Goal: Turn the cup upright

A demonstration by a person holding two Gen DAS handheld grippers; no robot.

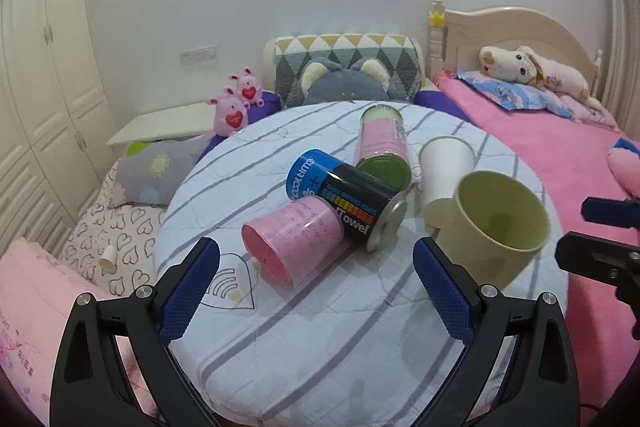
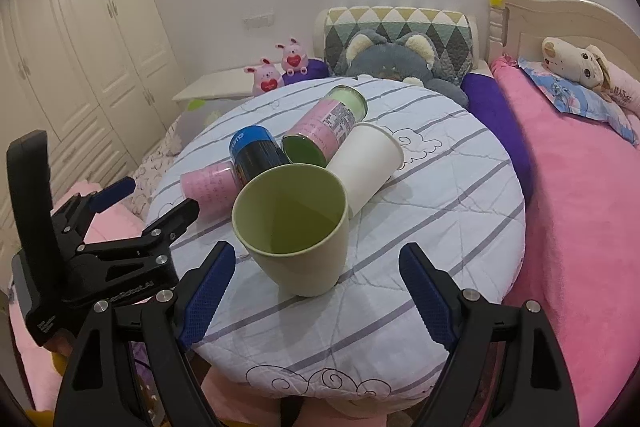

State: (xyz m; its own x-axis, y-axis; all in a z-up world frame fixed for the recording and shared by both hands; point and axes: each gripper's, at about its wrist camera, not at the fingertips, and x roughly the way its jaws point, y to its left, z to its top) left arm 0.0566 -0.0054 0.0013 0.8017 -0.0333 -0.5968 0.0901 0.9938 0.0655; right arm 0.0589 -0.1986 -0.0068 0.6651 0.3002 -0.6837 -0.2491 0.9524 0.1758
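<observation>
A pale green cup (image 2: 296,227) stands upright, mouth up and empty, on the round striped table (image 2: 440,187); it also shows in the left wrist view (image 1: 496,223). My right gripper (image 2: 316,267) is open, its blue pads (image 2: 208,295) on either side of the cup and a little nearer than it, not touching. My left gripper (image 1: 316,267) is open and empty, in front of a pink cup (image 1: 292,243) that lies on its side. The left gripper also shows in the right wrist view (image 2: 148,203).
A white paper cup (image 1: 444,175) lies tipped behind the green cup. A black and blue can (image 1: 348,203) and a pink and green can (image 1: 384,147) lie on their sides mid-table. Beds, pillows and plush toys (image 1: 236,107) surround the table. A wardrobe (image 1: 36,67) stands at left.
</observation>
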